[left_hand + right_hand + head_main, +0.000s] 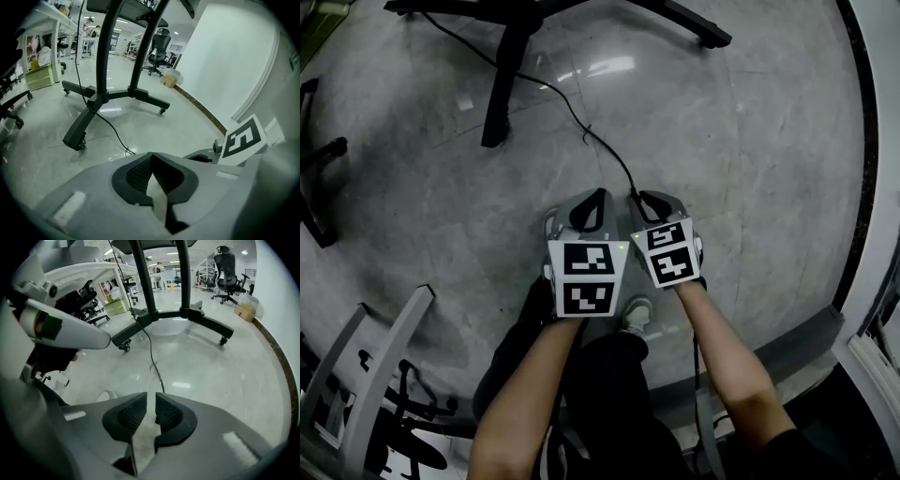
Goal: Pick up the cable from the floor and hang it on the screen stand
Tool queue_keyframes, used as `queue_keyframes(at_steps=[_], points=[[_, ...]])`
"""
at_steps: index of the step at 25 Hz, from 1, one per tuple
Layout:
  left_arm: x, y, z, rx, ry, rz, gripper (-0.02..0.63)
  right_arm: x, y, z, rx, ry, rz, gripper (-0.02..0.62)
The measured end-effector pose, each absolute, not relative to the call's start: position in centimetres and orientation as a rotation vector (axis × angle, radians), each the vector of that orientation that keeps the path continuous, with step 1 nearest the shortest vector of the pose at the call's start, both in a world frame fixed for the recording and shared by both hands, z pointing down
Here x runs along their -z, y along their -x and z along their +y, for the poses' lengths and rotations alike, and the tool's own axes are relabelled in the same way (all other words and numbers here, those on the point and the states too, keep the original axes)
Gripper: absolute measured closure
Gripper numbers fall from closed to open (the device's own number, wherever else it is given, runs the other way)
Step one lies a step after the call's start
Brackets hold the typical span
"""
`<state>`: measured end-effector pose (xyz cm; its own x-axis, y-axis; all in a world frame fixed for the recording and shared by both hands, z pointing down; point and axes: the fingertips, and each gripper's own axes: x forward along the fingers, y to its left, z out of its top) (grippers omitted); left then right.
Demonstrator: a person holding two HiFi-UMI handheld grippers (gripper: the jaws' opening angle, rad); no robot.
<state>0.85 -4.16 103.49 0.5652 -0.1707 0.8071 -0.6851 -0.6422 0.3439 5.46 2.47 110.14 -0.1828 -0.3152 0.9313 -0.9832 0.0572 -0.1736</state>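
A thin black cable [572, 108] trails over the grey floor from the screen stand's black wheeled base [502, 84] to a spot just ahead of my right gripper [654, 199]. My left gripper [592, 199] hangs close beside it, jaws shut and empty. In the right gripper view the cable [151, 348] runs straight down toward my right gripper [151, 397], whose jaws stand a narrow gap apart with floor showing between them. In the left gripper view my left gripper [151, 157] is shut, and the cable [110, 124] lies ahead, coming off the stand base [101, 98].
Office chair legs [319, 187] reach in at the left. A grey frame [384, 375] stands at the lower left. A wall with a dark skirting [862, 187] borders the right. My shoe [637, 314] is under the grippers. A cardboard box [246, 310] sits by the wall.
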Motion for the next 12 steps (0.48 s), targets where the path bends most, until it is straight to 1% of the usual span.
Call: queue_keyframes(at_steps=[5, 12], points=[[-107.0, -1.7, -4.5, -1.084, -2.173, -0.609, 0.604, -115.6, -5.9, 3.0, -1.216, -1.284, -1.548, 0.528], [-109.0, -2.4, -6.8, -1.121, -2.197, -0.568, 0.604, -120.7, -6.6, 4.1, -1.312, -1.212, -1.465, 0.525]])
